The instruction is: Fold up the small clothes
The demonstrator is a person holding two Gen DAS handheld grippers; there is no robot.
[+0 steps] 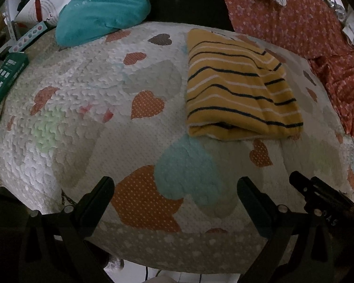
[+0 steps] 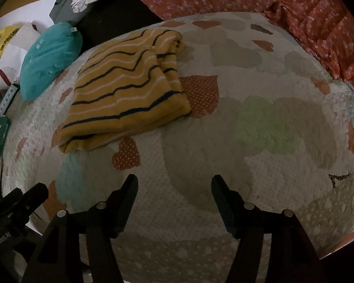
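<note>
Lying folded at one o'clock on the heart-print quilt [image 1: 87,89], the yellow striped garment [image 1: 238,89] is being left untouched; both the left gripper [image 1: 175,188] and right gripper [image 2: 174,186] are being held spread, empty; folding seems finished.

left gripper [image 1: 175,188] fingers apart, empty | folded striped garment [image 1: 240,87] on heart quilt [image 1: 82,108]

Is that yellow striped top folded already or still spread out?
Folded. The yellow striped garment lies as a compact layered rectangle on the heart quilt, its doubled edge showing nearest the camera.
</note>
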